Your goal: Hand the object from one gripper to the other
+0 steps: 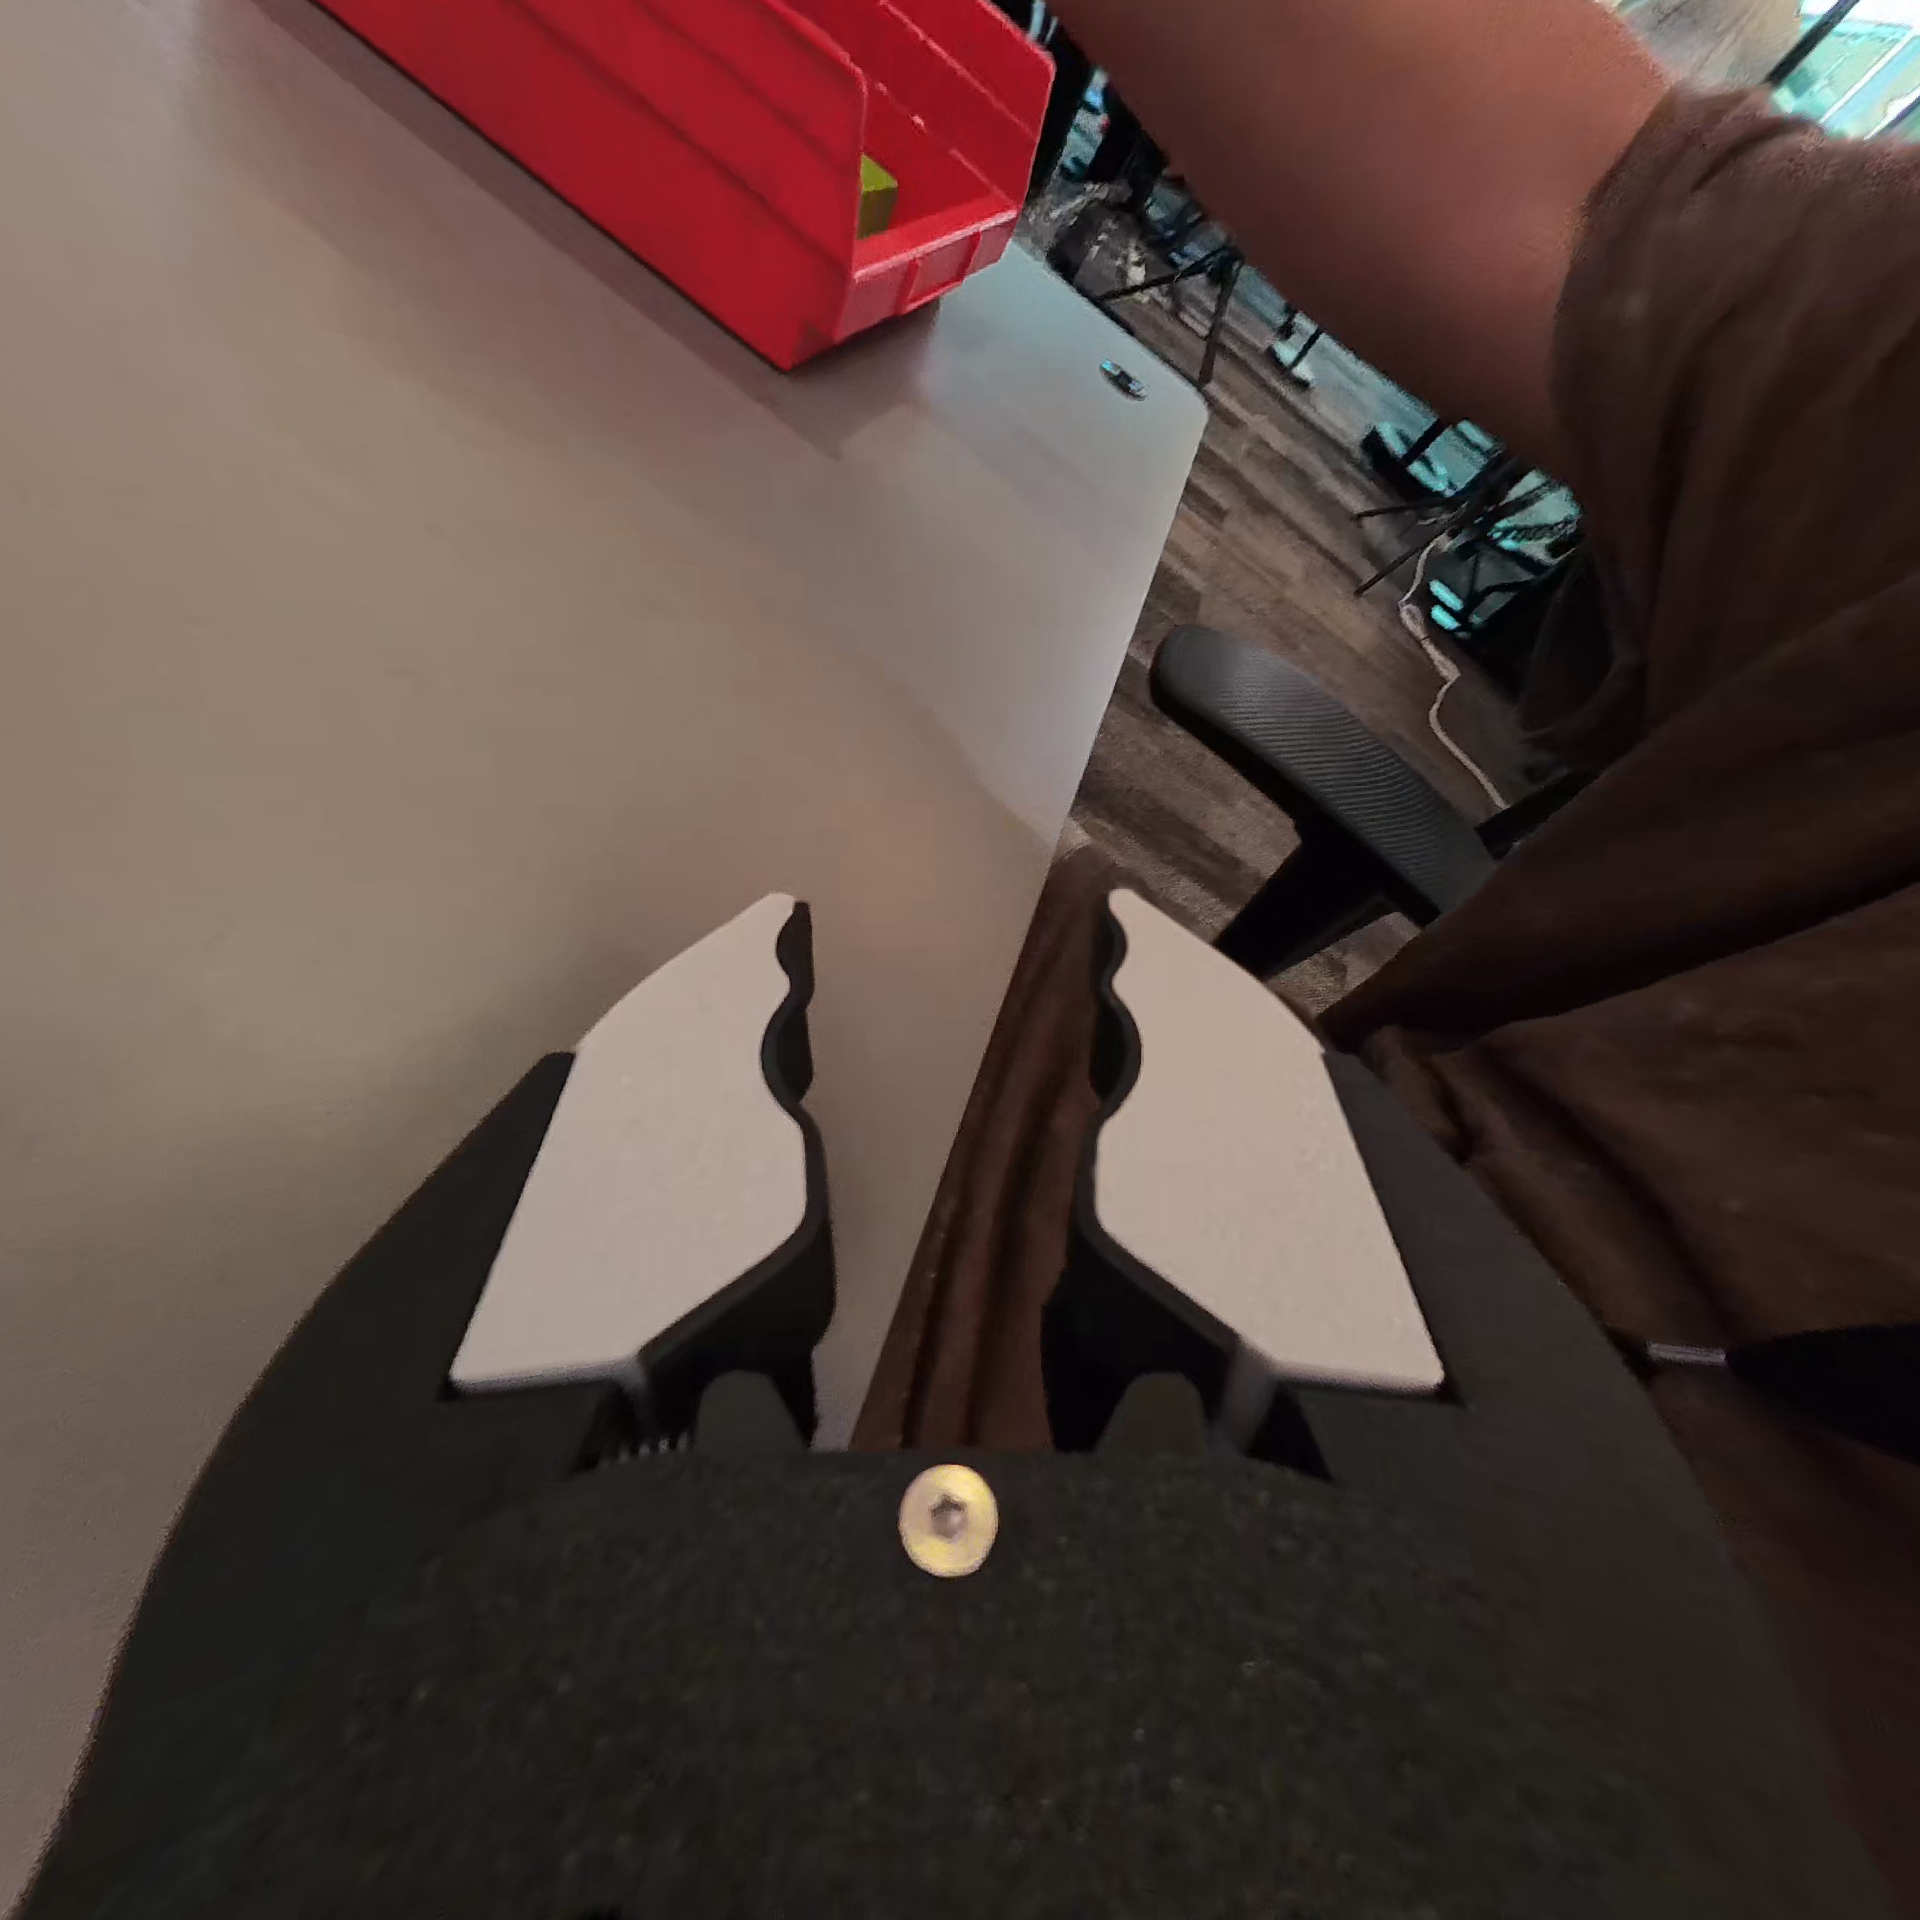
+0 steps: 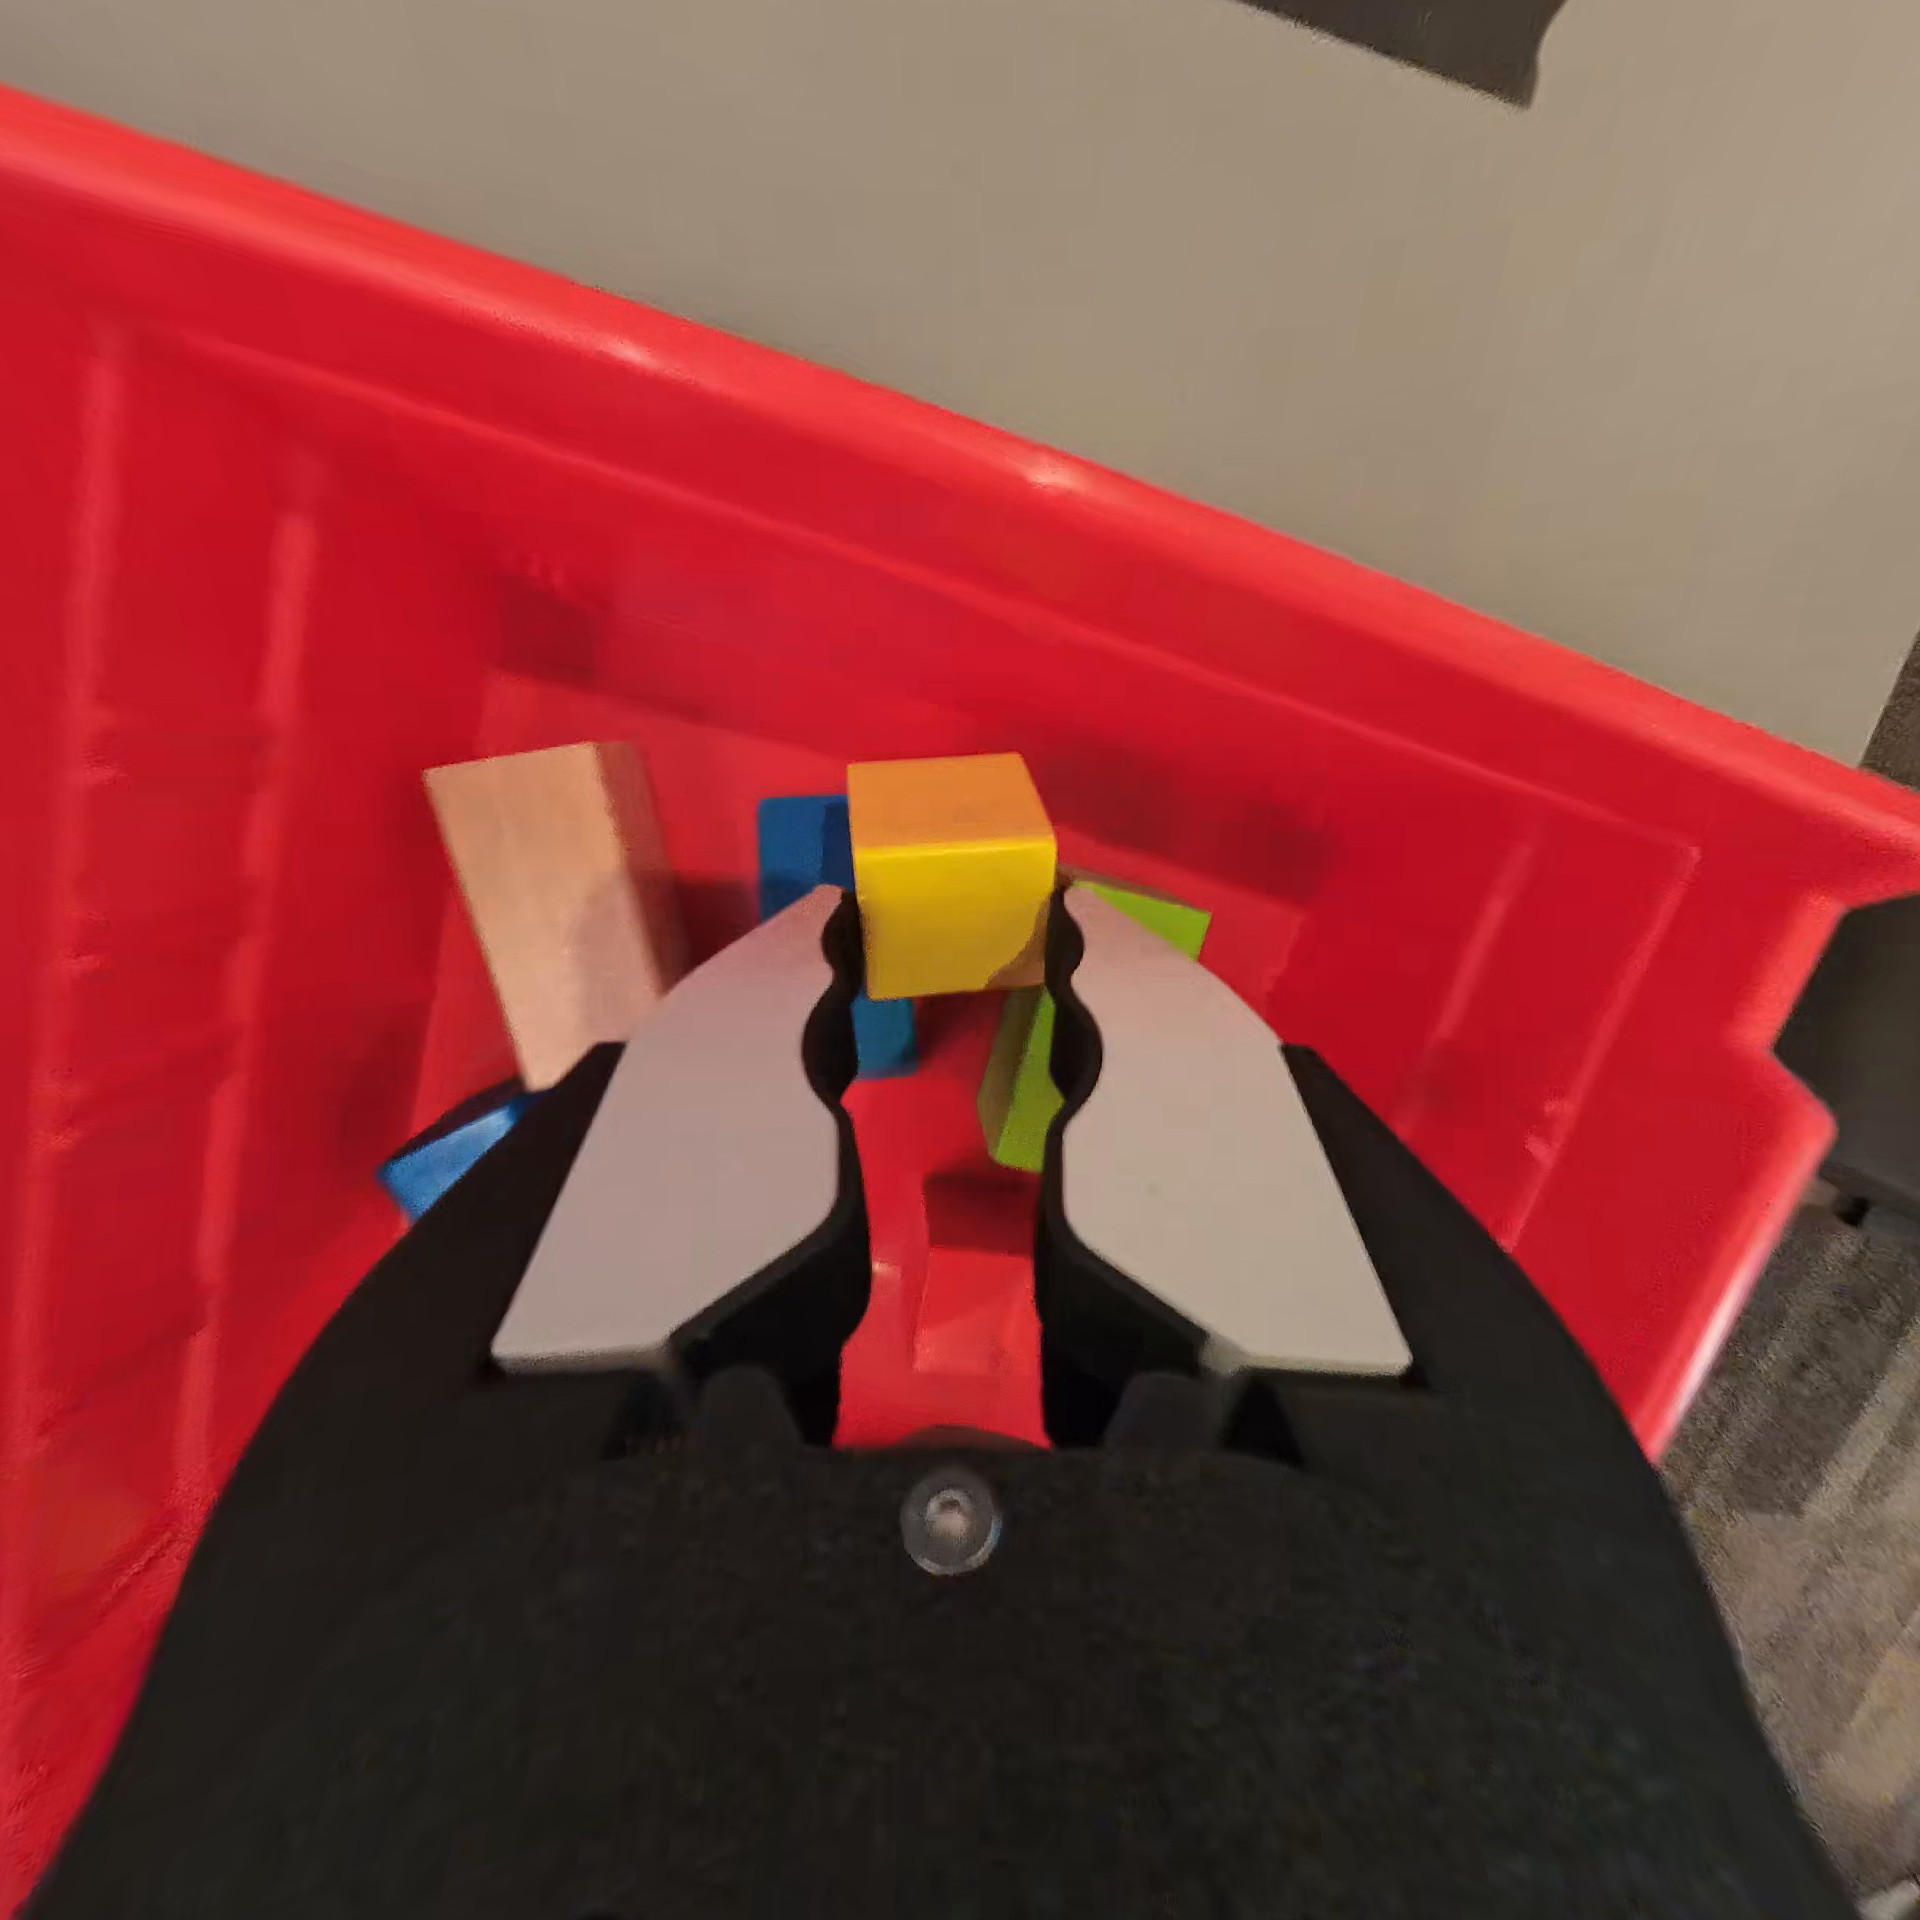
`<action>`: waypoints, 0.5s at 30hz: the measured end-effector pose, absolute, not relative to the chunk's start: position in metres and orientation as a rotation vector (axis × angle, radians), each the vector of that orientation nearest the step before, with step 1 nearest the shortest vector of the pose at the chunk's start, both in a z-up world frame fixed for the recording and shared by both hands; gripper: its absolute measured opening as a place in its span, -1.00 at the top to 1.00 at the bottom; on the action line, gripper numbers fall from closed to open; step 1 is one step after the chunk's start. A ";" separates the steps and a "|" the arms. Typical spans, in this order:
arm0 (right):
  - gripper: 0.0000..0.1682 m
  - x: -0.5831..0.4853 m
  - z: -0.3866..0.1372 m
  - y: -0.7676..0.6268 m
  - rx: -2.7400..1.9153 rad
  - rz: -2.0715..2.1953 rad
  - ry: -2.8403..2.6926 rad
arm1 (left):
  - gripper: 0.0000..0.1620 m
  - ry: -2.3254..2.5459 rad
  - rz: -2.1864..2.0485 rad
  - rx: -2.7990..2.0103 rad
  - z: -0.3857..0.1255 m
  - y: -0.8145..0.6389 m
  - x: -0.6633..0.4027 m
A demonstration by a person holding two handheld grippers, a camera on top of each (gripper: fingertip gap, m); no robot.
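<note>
Yellow cube [image 2: 951, 894] pinched between right gripper [image 2: 951, 925] fingertips above red bin [image 2: 1351, 727], 2 blue blocks, green block [image 2: 1023, 1081], tan block [image 2: 551, 904] beneath, left gripper [image 1: 951, 935] empty, parted, over table [image 1: 416, 623] edge.

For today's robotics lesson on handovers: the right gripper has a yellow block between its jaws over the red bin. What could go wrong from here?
1. The right gripper pinches the yellow wooden cube only at its tips, so it might slip or twist out.
2. Lifting could knock the green wooden block or the blue wooden block close beside it in the red plastic bin.
3. The open left gripper hangs over the grey table edge; a fumbled pass may fall to the floor.
</note>
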State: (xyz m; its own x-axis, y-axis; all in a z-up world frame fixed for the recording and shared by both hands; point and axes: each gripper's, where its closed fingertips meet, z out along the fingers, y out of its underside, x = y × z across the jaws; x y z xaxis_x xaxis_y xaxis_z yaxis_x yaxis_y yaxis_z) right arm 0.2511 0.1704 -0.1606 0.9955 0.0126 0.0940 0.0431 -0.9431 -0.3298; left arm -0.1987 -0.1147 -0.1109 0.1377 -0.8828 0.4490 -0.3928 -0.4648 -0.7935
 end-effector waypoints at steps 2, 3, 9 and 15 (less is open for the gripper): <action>0.60 0.260 -0.169 0.176 -2.816 -0.195 -0.034 | 0.37 1.239 -1.269 -1.947 -0.116 -0.114 -0.199; 0.60 0.262 -0.169 0.177 -2.827 -0.204 -0.031 | 0.37 1.243 -1.274 -1.953 -0.117 -0.115 -0.198; 0.60 0.263 -0.171 0.168 -2.981 -0.277 -0.178 | 0.36 1.238 -1.346 -1.989 -0.121 -0.120 -0.196; 0.60 0.263 -0.173 0.165 -2.974 -0.395 -0.537 | 0.35 1.257 -1.303 -1.988 -0.122 -0.121 -0.197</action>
State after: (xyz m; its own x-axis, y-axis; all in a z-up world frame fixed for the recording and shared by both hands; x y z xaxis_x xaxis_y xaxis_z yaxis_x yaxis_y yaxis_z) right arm 0.2627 0.1647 -0.1735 0.9046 0.3307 0.2688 0.3549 -0.9338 -0.0456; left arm -0.1971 -0.1211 -0.1219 0.1391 -0.8686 0.4755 -0.4442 -0.4839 -0.7540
